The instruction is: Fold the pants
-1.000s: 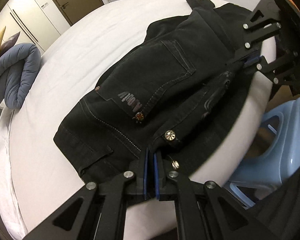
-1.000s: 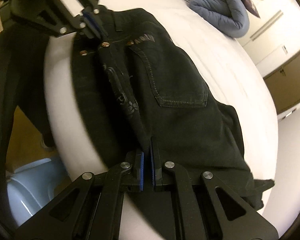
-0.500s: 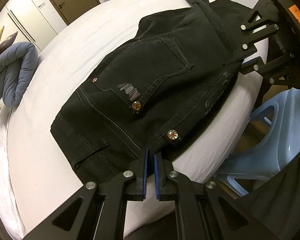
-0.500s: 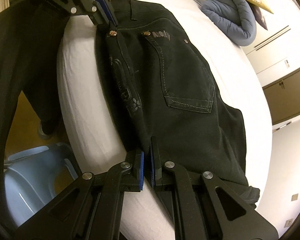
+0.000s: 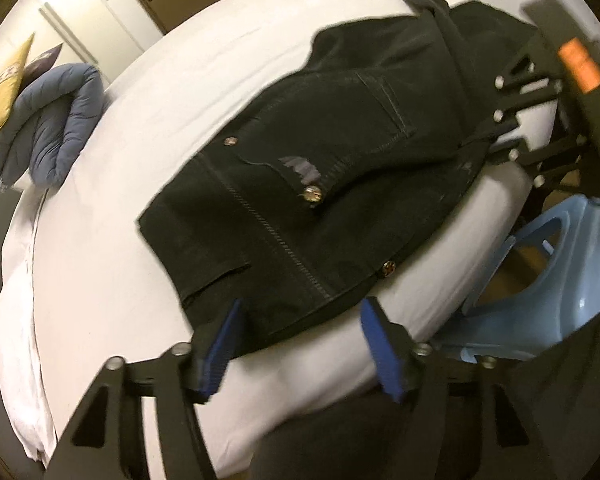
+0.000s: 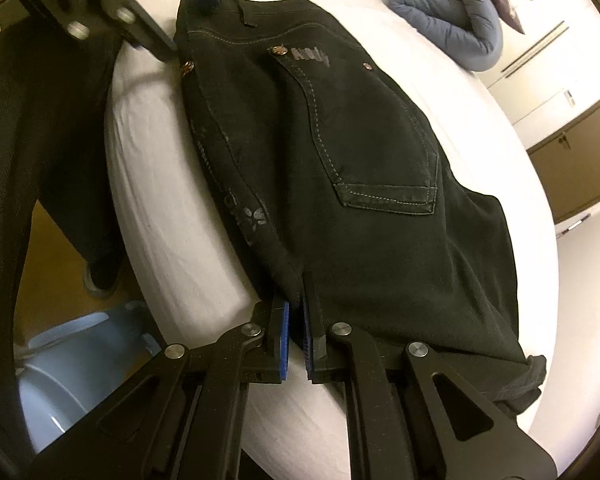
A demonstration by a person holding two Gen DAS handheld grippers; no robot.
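Note:
Black jeans [image 5: 320, 184] lie folded on the white bed [image 5: 112, 280], back pocket up, waistband toward the left gripper, close to the bed's near edge. They also show in the right wrist view [image 6: 360, 152]. My left gripper [image 5: 300, 344] is open, its blue pads spread just off the waistband edge, holding nothing. My right gripper [image 6: 294, 332] is nearly closed, pinching the folded side edge of the jeans between its blue pads. It shows in the left wrist view [image 5: 496, 136] at the far right.
A blue folded quilt [image 5: 48, 128] and a yellow pillow [image 5: 0, 88] lie at the far end of the bed. A light blue plastic stool [image 5: 540, 288] stands on the floor beside the bed edge. The person's dark trousers [image 6: 40, 128] are near that edge.
My left gripper opened and let go of the waistband, which now lies flat on the bed. The right gripper keeps its pinch on the side edge.

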